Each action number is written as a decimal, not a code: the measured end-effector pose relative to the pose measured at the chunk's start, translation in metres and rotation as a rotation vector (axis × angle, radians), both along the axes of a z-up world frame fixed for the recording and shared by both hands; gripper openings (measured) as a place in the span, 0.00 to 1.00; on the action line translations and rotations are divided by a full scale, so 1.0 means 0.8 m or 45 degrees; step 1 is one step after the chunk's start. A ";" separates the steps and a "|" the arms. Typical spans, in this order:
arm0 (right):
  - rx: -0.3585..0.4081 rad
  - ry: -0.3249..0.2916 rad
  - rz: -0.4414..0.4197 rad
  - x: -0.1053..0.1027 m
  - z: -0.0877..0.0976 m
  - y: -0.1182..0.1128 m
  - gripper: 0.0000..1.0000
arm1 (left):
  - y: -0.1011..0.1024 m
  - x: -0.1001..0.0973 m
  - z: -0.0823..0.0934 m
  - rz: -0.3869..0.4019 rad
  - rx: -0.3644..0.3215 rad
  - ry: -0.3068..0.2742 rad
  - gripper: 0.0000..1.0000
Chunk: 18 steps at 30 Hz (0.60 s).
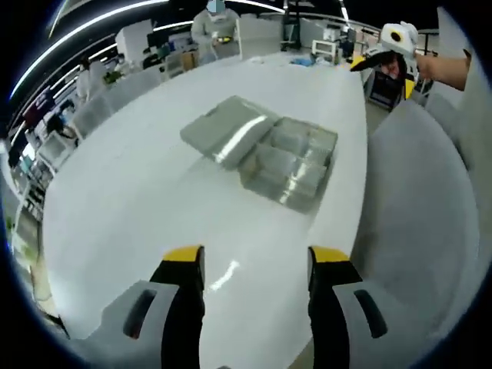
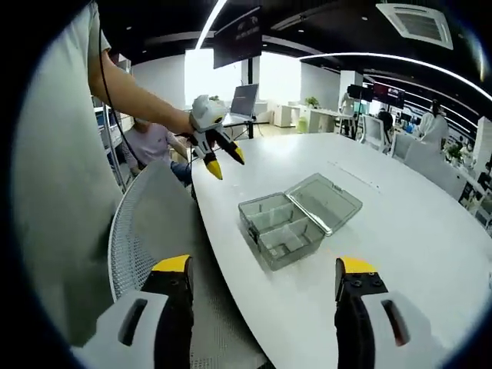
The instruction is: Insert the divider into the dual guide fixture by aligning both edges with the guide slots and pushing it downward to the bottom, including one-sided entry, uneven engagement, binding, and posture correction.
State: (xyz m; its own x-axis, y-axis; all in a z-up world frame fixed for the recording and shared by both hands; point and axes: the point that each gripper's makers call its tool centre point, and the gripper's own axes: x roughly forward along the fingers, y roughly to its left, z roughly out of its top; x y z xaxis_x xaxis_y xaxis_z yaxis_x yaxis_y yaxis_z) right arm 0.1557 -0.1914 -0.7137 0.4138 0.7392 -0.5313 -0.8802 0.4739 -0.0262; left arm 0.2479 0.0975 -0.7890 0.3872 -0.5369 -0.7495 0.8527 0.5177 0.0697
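Observation:
A clear plastic compartment box lies on the white table with its lid folded open beside it. Inner walls split the box into several cells. My left gripper hovers open over the table's near side, short of the box, with nothing between its jaws. In the right gripper view the same box sits ahead with its lid to the right. My right gripper is open and empty near the table edge. A hand holds the left gripper up in the air, left of the box.
A grey mesh chair back stands against the table's curved edge, also seen as a grey chair. The right gripper floats at the far right, held by a hand. Desks, monitors and people are in the background.

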 end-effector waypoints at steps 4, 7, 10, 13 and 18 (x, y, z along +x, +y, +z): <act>-0.002 0.002 -0.010 -0.003 0.000 -0.002 0.74 | 0.005 0.007 -0.009 -0.041 0.053 0.013 0.53; -0.011 0.007 -0.014 -0.005 -0.002 -0.001 0.74 | 0.005 0.010 -0.015 -0.082 0.092 0.022 0.53; -0.013 0.011 -0.020 -0.004 -0.003 0.000 0.74 | 0.008 0.016 -0.023 -0.115 0.125 0.029 0.53; -0.017 0.015 -0.028 -0.001 -0.004 0.001 0.74 | 0.012 0.019 -0.035 -0.167 0.180 0.047 0.52; -0.038 0.026 -0.044 0.003 -0.007 0.004 0.75 | 0.015 0.023 -0.046 -0.214 0.224 0.064 0.51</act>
State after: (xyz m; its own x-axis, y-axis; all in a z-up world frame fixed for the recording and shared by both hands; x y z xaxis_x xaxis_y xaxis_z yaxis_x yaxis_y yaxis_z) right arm 0.1578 -0.1878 -0.7196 0.4278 0.7083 -0.5615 -0.8638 0.5033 -0.0233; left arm 0.2660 0.1097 -0.8254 0.2633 -0.4506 -0.8530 0.9306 0.3516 0.1015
